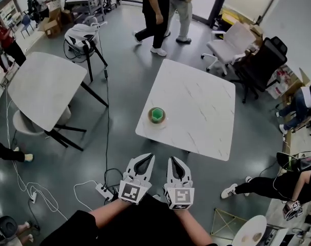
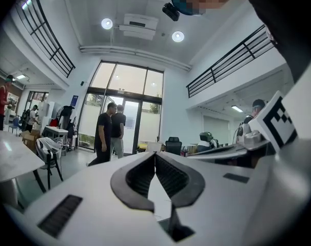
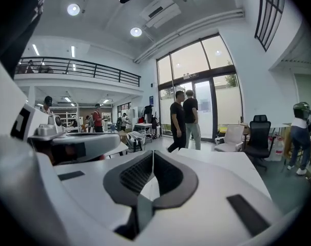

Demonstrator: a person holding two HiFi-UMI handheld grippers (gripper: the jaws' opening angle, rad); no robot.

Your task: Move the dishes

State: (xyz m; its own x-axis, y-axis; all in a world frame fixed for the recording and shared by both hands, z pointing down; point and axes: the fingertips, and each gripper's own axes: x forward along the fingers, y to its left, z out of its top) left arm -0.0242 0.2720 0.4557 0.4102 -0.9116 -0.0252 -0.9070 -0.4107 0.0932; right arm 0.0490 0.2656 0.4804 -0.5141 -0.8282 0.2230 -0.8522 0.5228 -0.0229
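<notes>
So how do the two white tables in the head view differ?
The middle table holds a green dish near its left edge; the left table shows nothing on top. The middle table's corners look tighter, the left table's rounder. Both have pale, marble-look tops.

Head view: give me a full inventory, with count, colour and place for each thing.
square table: 1, white marble, centre
bowl: 1, green, on the plate near that table's near left edge
plate: 1, pale, under the bowl
rounded table: 1, white, left
white chair: 1, beyond the square table, right
black chair: 1, beside the white chair
people: 2, dark tops, on the floor at the top
power strip: 1, white, on the floor, bottom left, with cables
left gripper: 1, white, bottom centre, shut, empty
right gripper: 1, white, beside the left one, shut, empty
</notes>
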